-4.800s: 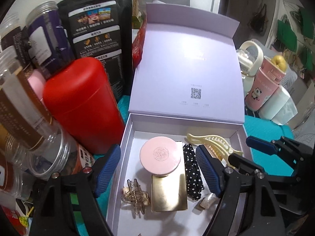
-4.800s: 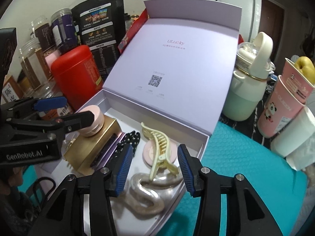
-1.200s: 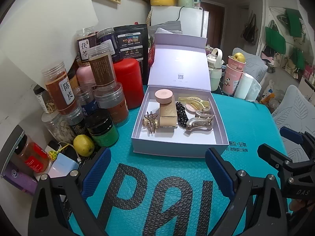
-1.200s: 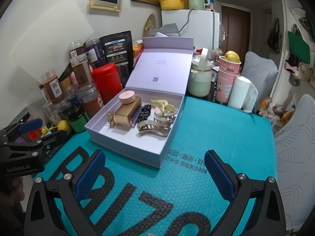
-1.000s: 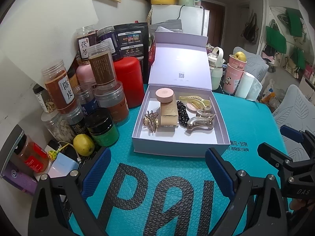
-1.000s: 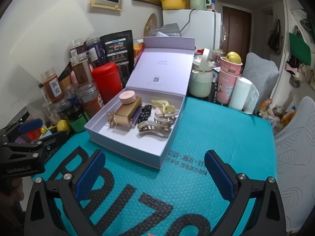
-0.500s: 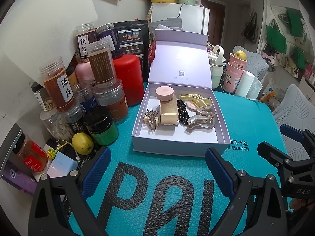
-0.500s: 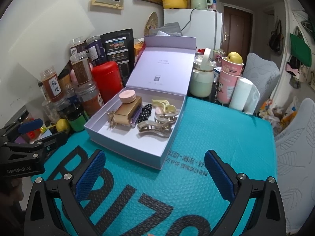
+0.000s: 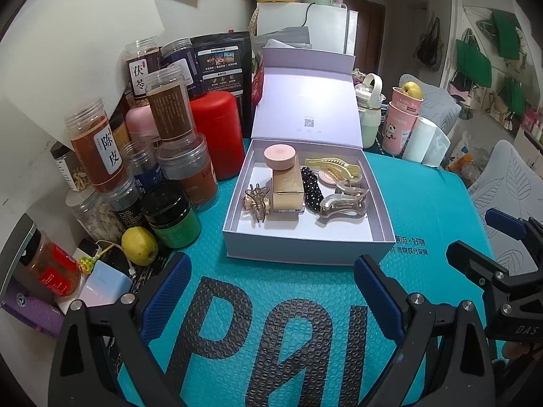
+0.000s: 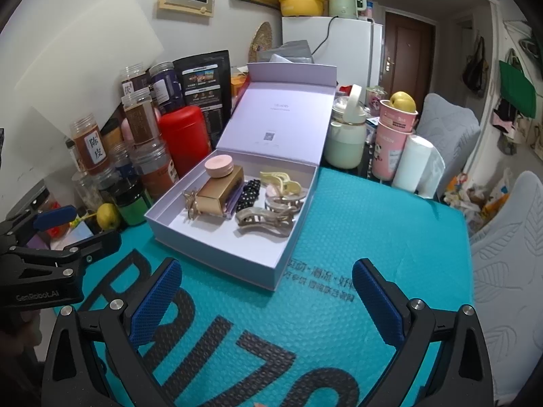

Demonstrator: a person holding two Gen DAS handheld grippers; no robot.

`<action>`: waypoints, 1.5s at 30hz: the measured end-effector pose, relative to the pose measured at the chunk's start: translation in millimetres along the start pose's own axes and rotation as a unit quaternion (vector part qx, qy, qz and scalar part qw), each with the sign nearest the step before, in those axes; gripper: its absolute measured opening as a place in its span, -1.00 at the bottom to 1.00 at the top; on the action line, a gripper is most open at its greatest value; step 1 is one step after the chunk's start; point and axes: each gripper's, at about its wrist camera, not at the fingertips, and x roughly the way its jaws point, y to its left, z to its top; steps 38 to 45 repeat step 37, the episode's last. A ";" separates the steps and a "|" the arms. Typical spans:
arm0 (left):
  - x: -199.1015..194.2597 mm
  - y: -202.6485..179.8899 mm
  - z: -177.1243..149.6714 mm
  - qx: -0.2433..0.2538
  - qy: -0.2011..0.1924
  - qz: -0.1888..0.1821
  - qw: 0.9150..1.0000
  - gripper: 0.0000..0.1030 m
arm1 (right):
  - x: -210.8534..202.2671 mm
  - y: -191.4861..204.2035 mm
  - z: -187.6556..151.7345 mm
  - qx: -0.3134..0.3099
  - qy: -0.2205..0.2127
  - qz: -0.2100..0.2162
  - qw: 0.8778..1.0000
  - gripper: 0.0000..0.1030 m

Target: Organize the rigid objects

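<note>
- Left gripper [image 9: 271,291] spread wide with nothing between the blue pads, hanging above the teal mat [image 9: 305,322], near the front wall of the box.
- Right gripper [image 10: 266,296] likewise wide apart and empty, over the same mat, just short of the box's near corner.
- Lavender box [image 9: 307,257] sitting on the mat with lid [image 9: 307,101] propped upright at the back.
- Inside, along the left: pink round compact [image 9: 279,157] resting on the far end of a gold rectangular case [image 9: 287,188], and a small gold claw clip [image 9: 257,202] just beside that case.
- In the middle: black polka-dot hair tie [image 9: 310,186] — lying alongside the case.
- On the right: yellow claw clip [image 9: 334,166] at the back, two pearly clips [image 9: 344,201] in front of it, touching.
- Left of the box: red canister [image 9: 217,132], stacked jars [image 9: 169,112], a lemon [image 9: 139,246] — all crowded against the wall.
</note>
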 end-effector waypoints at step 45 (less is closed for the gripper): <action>1.7 -4.8 -4.6 0.009 0.010 0.001 1.000 0.90 | -3.0 -4.2 -4.3 0.009 0.005 -0.001 1.000 0.98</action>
